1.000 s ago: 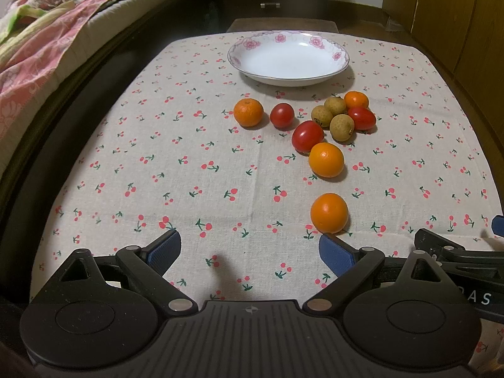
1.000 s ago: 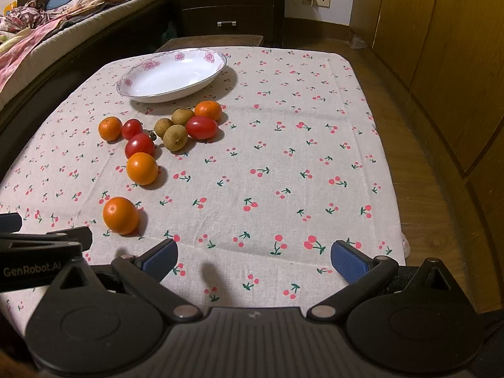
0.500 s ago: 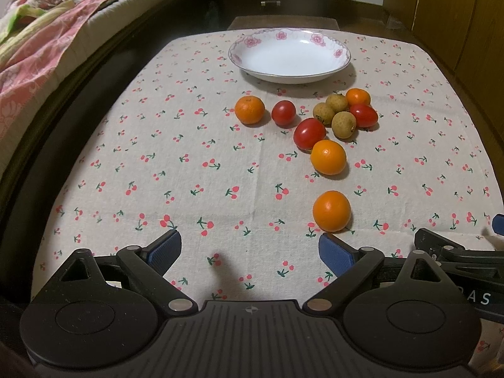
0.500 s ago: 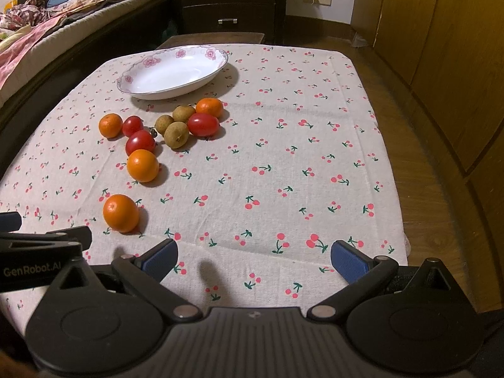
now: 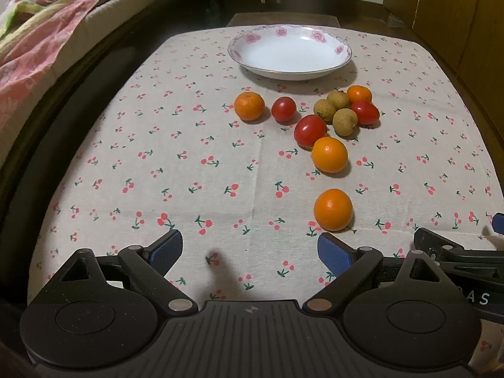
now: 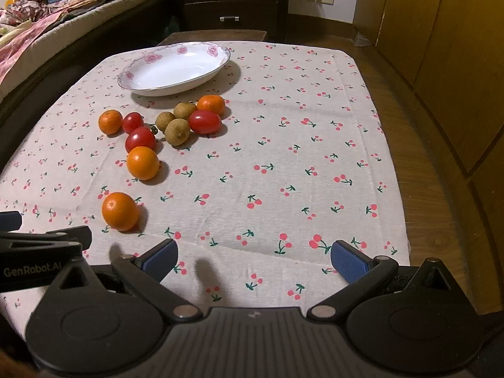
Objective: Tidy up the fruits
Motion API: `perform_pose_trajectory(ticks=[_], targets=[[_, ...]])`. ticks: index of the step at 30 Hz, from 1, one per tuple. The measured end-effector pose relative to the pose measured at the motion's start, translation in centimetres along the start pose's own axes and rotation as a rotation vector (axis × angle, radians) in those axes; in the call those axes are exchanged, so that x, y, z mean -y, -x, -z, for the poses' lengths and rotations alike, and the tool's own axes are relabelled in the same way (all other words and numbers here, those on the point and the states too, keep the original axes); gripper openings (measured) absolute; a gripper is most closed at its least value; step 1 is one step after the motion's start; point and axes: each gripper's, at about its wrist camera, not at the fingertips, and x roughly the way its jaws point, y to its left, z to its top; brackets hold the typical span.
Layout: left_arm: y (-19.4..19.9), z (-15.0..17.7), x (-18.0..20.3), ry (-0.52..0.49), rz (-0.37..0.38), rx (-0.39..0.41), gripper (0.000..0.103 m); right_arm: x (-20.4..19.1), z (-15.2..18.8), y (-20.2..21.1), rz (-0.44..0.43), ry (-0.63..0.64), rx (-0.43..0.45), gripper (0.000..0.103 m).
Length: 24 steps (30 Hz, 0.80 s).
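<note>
A white floral dish point(image 5: 289, 52) point(image 6: 176, 67) stands empty at the far end of the cherry-print tablecloth point(image 5: 189, 163). Near it lie several oranges, red tomatoes and brown longans. The nearest orange point(image 5: 333, 209) point(image 6: 119, 211) lies alone, just ahead of my left gripper's right fingertip. A second orange point(image 5: 329, 154) point(image 6: 142, 162) touches a tomato point(image 5: 310, 130) point(image 6: 140, 138). The longans point(image 5: 335, 111) point(image 6: 176, 123) cluster with another tomato point(image 5: 364, 112) point(image 6: 204, 121). My left gripper point(image 5: 250, 249) is open and empty. My right gripper point(image 6: 253, 256) is open and empty over the near cloth.
A bed with patterned covers point(image 5: 47, 28) runs along the left. A dark drawer chest point(image 6: 230, 3) stands beyond the table. Wooden cupboards point(image 6: 447, 47) and wood floor lie to the right. The table's right edge point(image 6: 397, 170) drops to the floor.
Both grippers have moved slightly forward toward the fruit; the fruit and dish sit a little lower and larger in both views. Nothing was taken hold of.
</note>
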Motion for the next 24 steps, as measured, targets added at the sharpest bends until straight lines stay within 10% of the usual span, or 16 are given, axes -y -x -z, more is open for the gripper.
perform_pose_trajectory(ticks=[24], targets=[[-1.8, -2.5, 1.9, 0.035, 0.112, 0.010, 0.092, 2.9, -1.4, -0.9, 0.002, -0.051, -0.019, 0.103]])
